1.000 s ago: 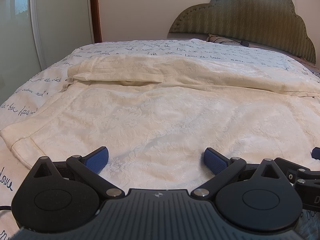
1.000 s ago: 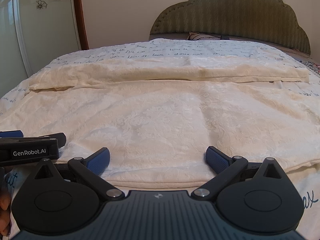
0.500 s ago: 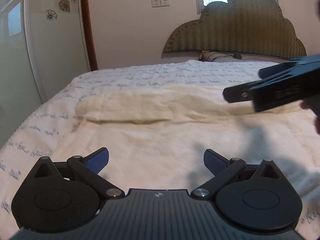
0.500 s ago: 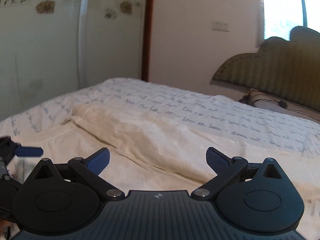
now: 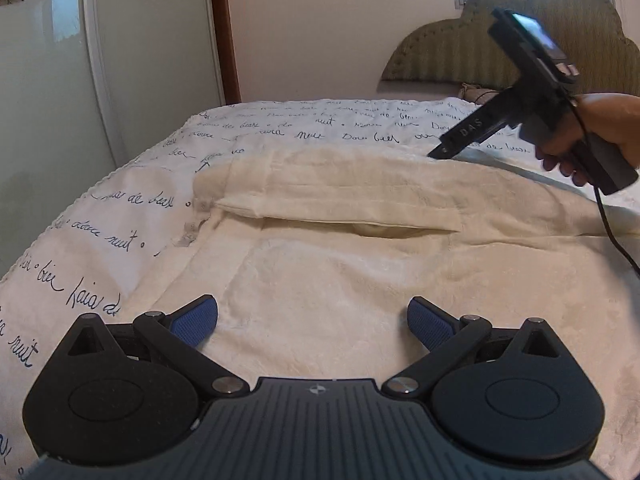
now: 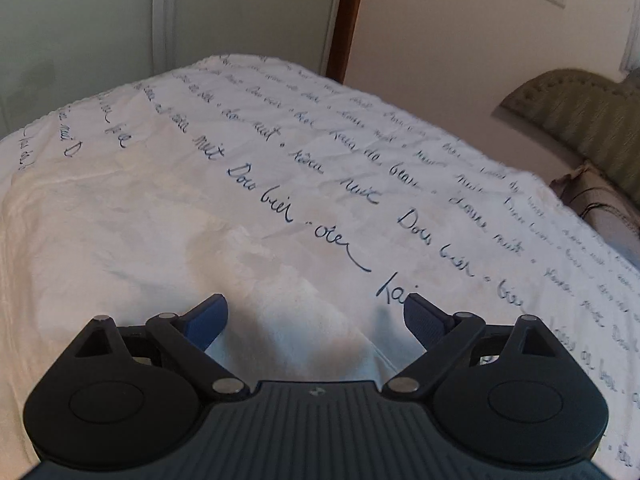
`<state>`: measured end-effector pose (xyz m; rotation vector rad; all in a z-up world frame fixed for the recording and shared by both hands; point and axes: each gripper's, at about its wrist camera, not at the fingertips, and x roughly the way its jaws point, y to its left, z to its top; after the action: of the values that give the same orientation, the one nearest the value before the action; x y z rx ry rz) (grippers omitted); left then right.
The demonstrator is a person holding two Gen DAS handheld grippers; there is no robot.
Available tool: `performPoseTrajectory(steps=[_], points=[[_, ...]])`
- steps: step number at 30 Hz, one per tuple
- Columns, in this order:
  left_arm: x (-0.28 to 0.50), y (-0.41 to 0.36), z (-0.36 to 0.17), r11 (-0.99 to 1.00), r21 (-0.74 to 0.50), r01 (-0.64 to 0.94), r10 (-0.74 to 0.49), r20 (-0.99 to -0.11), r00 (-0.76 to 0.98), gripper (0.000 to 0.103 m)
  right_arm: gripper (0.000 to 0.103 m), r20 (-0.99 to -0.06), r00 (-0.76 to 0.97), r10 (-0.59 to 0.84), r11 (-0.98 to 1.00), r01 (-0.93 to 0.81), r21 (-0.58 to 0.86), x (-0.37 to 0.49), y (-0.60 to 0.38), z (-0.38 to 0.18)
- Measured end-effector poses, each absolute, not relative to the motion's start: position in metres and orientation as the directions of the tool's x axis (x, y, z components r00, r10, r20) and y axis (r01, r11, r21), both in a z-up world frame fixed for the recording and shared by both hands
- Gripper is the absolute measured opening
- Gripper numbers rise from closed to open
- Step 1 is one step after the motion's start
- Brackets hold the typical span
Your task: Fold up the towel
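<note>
Fingers first: the left gripper [image 5: 313, 318] has its blue fingers [image 5: 195, 322] spread wide with nothing between them, just hanging over the near part of the cream towel [image 5: 340, 272]. The right gripper [image 6: 316, 320] is also wide, though its jaws are closing a bit right now, and nothing is pinched yet; only a raised bit of pale cloth [image 6: 304, 336] sits under the gap between its fingers [image 6: 208, 322] (can't tell for sure from that view whether it's the towel's edge or the sheet). So where's the towel? It's spread out on the bed [image 5: 100, 216], covering most of the middle, and its far edge is folded back toward the near side into a thick band [image 5: 340, 200] that runs across the bed, with a small dark pocket showing under the flap. From the left wrist view you can also see the right gripper from the side, held in a hand [image 5: 592, 132] out past that folded band, tip pointing down at the far edge of the towel, with a black cable [image 5: 612, 232] trailing off it. The bed sheet is white with blue handwriting printed all over it, and a green padded headboard [image 5: 560, 40] stands at the far end against the wall.
</note>
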<state>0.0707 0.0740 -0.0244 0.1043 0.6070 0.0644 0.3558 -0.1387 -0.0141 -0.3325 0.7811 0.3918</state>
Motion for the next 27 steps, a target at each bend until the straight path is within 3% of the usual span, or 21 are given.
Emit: performPoseTrajectory(steps=[2,4,6,7,8,12,18,21,27], points=[[0.07,0.076,-0.026,0.994,0.104,-0.025,0.08,-0.563,0.823,0.103,0.095,-0.769,0.577,0.277,0.87,-0.49,-0.054,0.373,-0.143,-0.023],[0.073,0.079,-0.028,0.996,0.083,-0.022,0.066,-0.575,0.815,0.103,0.086,-0.788,0.524,0.322,0.862,-0.506,0.016,0.383,-0.146,-0.029],[0.076,0.085,-0.029,0.999,0.043,-0.023,0.044,-0.59,0.806,0.103,0.054,-0.778,0.503,0.378,0.835,-0.548,0.051,0.379,-0.147,-0.027],[0.076,0.087,-0.029,0.999,0.025,-0.025,0.035,-0.594,0.804,0.103,0.047,-0.773,0.505,0.385,0.828,-0.559,0.047,0.375,-0.147,-0.025],[0.077,0.089,-0.028,1.0,0.014,-0.028,0.031,-0.596,0.802,0.103,0.033,-0.771,0.514,0.376,0.826,-0.563,0.027,0.37,-0.146,-0.022],[0.075,0.091,-0.025,0.999,0.004,-0.034,0.03,-0.588,0.808,0.102,0.018,-0.734,0.604,0.31,0.804,-0.579,-0.137,0.338,-0.134,-0.012],[0.064,0.124,0.003,0.977,-0.188,-0.099,-0.023,-0.56,0.828,0.101,0.014,-0.525,0.83,0.188,0.577,-0.526,-0.625,0.224,-0.083,0.011],[0.066,0.144,0.023,0.948,-0.305,-0.092,-0.097,-0.551,0.829,0.102,0.014,-0.465,0.858,0.217,0.474,-0.509,-0.718,0.156,-0.072,0.019],[0.081,0.178,0.049,0.782,-0.623,-0.041,-0.347,-0.488,0.8,0.102,0.012,-0.441,0.86,0.256,0.268,-0.501,-0.823,0.037,-0.055,-0.005]])
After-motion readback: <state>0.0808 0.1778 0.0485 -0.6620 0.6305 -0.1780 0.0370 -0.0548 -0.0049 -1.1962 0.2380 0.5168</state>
